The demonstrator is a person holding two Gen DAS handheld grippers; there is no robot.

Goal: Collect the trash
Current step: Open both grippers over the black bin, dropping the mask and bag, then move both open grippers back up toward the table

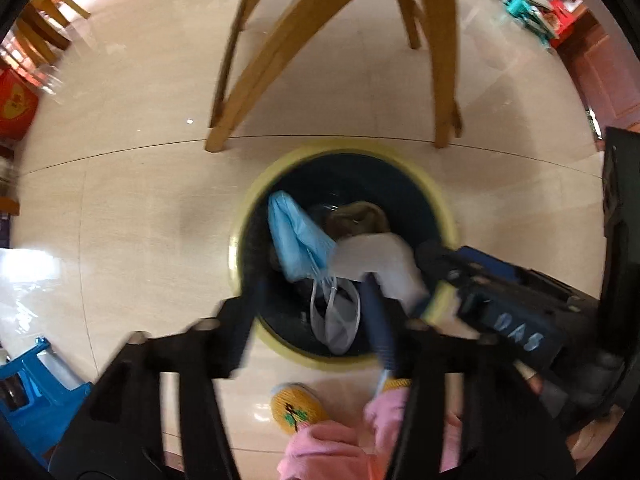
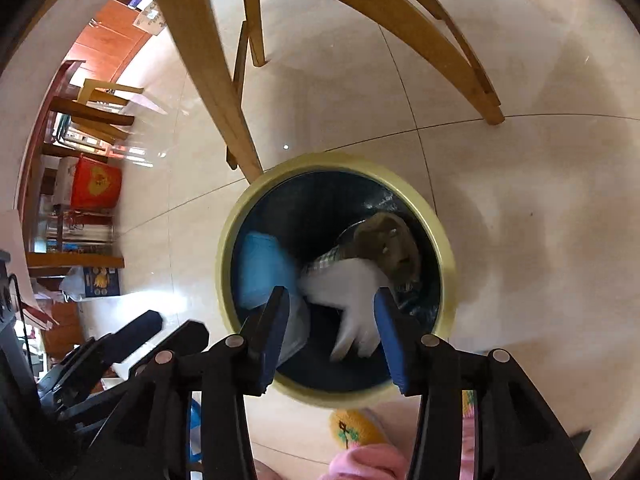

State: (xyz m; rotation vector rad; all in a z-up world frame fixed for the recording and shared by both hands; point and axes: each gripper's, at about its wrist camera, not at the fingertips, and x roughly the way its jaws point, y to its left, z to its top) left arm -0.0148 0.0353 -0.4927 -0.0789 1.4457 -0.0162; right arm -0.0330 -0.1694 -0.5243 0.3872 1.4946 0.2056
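A round trash bin with a yellow rim [image 1: 256,196] [image 2: 230,232] and a dark liner stands on the tiled floor, seen from above in both views. Inside lie a light blue face mask [image 1: 292,236] [image 2: 262,276] with loose straps, a white glove [image 1: 384,260] [image 2: 348,292] and a brown crumpled lump [image 1: 360,216] [image 2: 392,240]. My left gripper [image 1: 310,304] hovers open over the bin's near side, above the mask straps. My right gripper [image 2: 332,296] is open too, with the blurred glove showing between its blue fingers, touching neither.
Wooden chair legs [image 1: 248,92] [image 2: 208,80] stand just behind the bin. A person's foot in a yellow slipper [image 1: 296,408] [image 2: 356,428] and pink trousers [image 1: 332,452] are at its near side. A blue stool [image 1: 36,384] sits lower left, a red box [image 1: 16,104] far left.
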